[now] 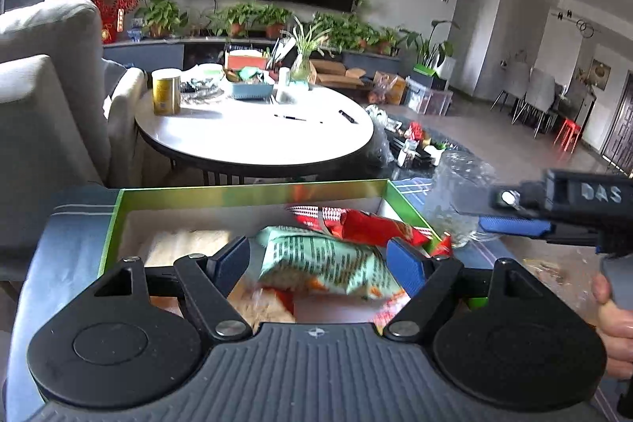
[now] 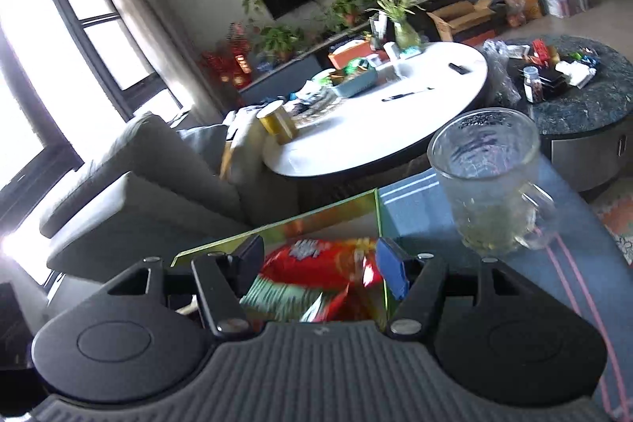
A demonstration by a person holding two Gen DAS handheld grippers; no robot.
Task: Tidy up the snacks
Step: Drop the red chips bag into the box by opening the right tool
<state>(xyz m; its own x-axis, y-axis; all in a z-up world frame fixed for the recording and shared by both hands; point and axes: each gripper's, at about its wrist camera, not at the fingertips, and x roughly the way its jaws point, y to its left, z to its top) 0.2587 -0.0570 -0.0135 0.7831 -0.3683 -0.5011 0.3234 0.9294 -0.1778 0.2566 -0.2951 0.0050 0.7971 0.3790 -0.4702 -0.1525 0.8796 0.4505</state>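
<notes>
A green-rimmed open box (image 1: 245,193) sits on a blue cloth in front of me. Inside lie a mint-green snack packet (image 1: 328,262) and a red snack packet (image 1: 368,224). My left gripper (image 1: 320,262) hangs open just above the box, its fingers either side of the mint packet without gripping it. My right gripper shows at the right of the left wrist view (image 1: 510,224). In the right wrist view it is open (image 2: 320,263) above the box's right end (image 2: 336,212), over the red packet (image 2: 316,256) and mint packet (image 2: 285,297).
A glass mug (image 2: 490,184) stands on the blue cloth just right of the box; it also shows in the left wrist view (image 1: 459,200). Beyond are a white round table (image 1: 253,133) with clutter, a grey sofa (image 1: 47,105) at left and a dark low table (image 2: 581,97).
</notes>
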